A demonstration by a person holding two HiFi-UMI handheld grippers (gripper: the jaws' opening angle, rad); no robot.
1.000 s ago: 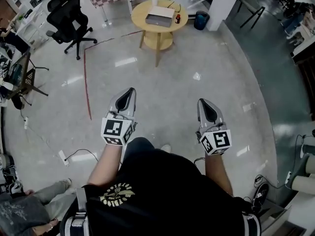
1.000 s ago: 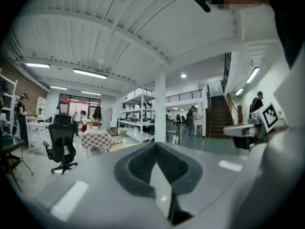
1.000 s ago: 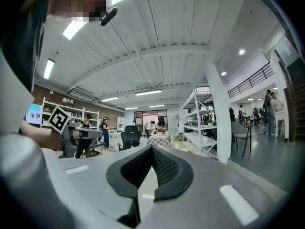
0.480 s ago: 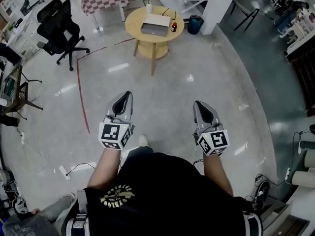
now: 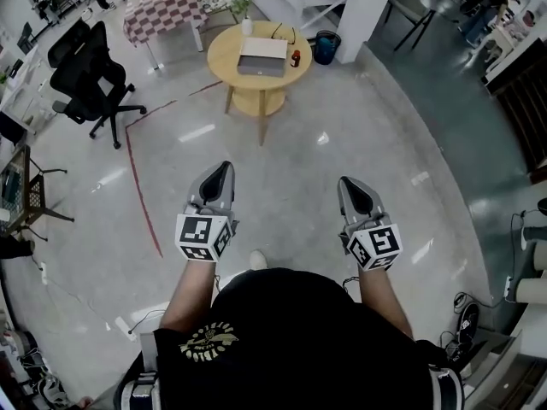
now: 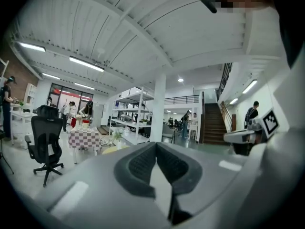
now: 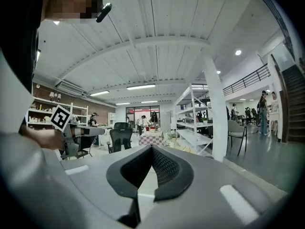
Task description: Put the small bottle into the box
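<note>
Holding nothing, left gripper (image 5: 224, 168) and right gripper (image 5: 347, 182) (fingers (image 6: 136, 168) touching) hover.

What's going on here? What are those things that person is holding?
A person holds a two-jawed grabbing tool in each hand. The job is to put the small bottle into the box; both sit side by side on a round table some way ahead. Nothing is picked up yet: the left tool and the right tool are both shut and empty, held out over the floor, well short of the table.
</note>
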